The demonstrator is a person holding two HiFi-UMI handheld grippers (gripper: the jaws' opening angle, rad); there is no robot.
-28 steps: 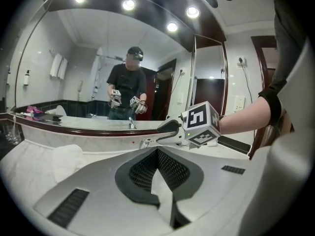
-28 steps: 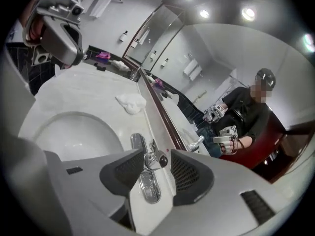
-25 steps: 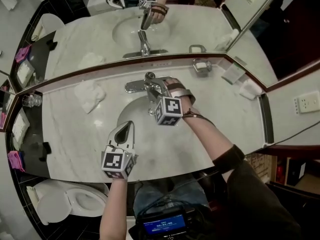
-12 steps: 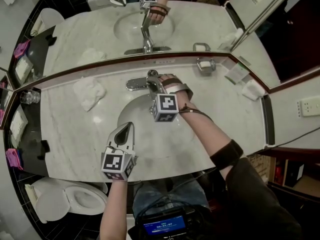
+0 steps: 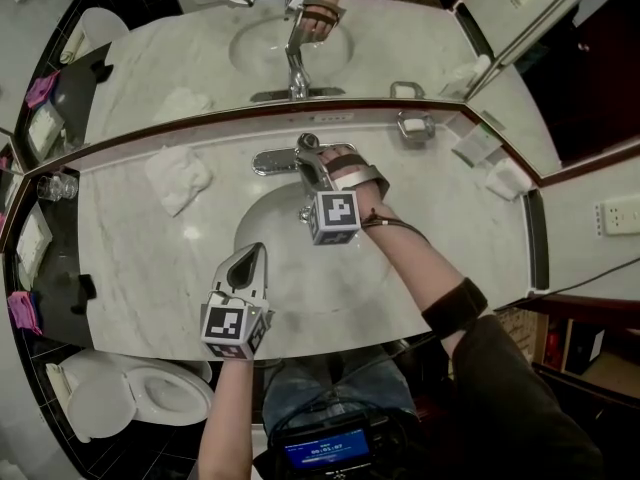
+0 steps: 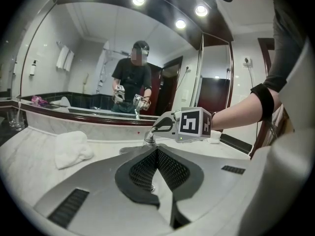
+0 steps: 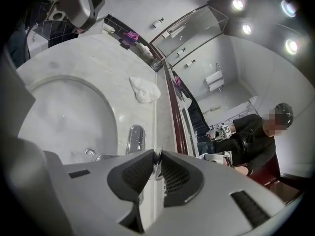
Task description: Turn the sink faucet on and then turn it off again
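Closing just now, right tool (image 5: 311, 169) clamps faucet handle (image 7: 157, 161) between pads; left tool (image 5: 248, 260) clenched empty, well short of faucet.

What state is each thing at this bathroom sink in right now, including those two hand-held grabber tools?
Right gripper: clamped on the faucet handle, jaws having just been closing.
Left gripper: shut, holding nothing.
Faucet: no water stream visible.
Towel: crumpled on the counter.
Soap dish: holds a white bar.
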